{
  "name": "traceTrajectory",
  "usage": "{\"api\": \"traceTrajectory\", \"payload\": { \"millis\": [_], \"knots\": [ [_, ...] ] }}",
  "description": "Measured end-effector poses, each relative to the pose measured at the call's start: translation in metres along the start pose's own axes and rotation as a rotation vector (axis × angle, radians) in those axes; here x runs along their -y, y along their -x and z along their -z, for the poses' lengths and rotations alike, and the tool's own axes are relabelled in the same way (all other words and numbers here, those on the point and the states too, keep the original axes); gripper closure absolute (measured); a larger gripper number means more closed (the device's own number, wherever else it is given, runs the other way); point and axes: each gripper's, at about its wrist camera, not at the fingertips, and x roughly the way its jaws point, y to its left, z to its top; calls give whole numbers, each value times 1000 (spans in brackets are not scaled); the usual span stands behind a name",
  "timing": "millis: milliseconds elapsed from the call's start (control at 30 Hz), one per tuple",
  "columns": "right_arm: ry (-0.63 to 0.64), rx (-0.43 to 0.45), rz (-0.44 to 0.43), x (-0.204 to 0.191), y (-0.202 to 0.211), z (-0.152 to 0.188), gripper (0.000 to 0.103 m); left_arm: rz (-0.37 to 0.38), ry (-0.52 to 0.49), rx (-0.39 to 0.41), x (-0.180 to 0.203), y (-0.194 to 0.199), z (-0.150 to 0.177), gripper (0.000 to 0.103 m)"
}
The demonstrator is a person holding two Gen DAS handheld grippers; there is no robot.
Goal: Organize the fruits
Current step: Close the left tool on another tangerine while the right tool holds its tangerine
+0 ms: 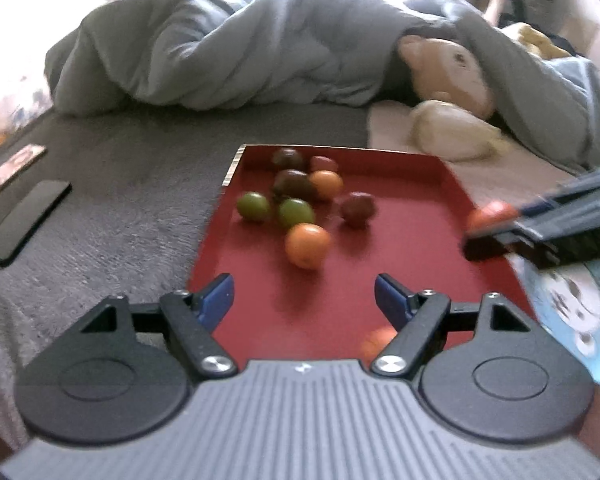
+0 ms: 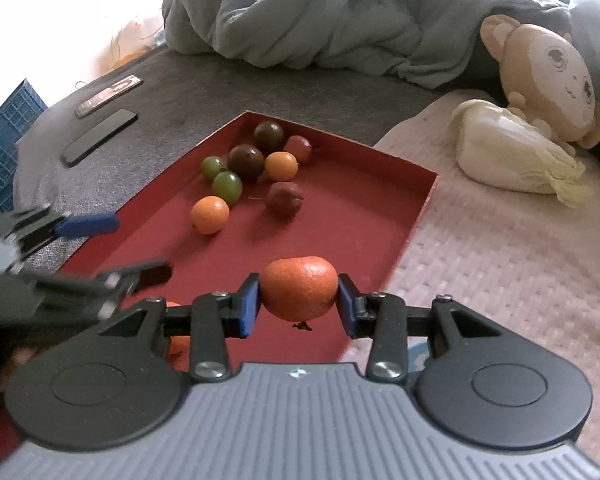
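A red tray [image 1: 400,256] [image 2: 364,216] lies on the bed with several small fruits grouped at its far left: oranges [image 1: 307,246] [image 2: 209,214], green ones [image 1: 253,207] [image 2: 227,187] and dark ones [image 1: 293,184] [image 2: 245,162]. My right gripper [image 2: 299,300] is shut on a mandarin [image 2: 299,293] and holds it above the tray's near end; it shows at the right of the left wrist view [image 1: 490,216]. My left gripper [image 1: 304,296] is open and empty over the tray's near edge. Another orange [image 1: 376,342] lies partly hidden under it.
Two phones [image 1: 26,224] [image 2: 98,136] lie on the grey blanket left of the tray. A rumpled grey duvet [image 2: 340,20] fills the back. A plush monkey [image 2: 548,76] and a toy cabbage [image 2: 516,156] lie at right. A blue crate [image 2: 4,132] stands at far left.
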Motion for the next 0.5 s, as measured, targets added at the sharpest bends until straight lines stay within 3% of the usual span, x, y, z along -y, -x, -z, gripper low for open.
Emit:
{"api": "traceTrajectory", "payload": {
  "millis": [133, 267, 433, 500],
  "knots": [
    [7, 12, -7, -1, 9, 1, 57, 48, -92, 13, 33, 19, 14, 24],
    [28, 32, -35, -8, 22, 2, 57, 18, -183, 4, 59, 13, 26, 25],
    [53, 37, -56, -14, 33, 7, 57, -9, -186, -37, 64, -1, 28, 45],
    [49, 41, -61, -14, 38, 8, 57, -26, -199, -40, 66, -3, 30, 46]
  ]
}}
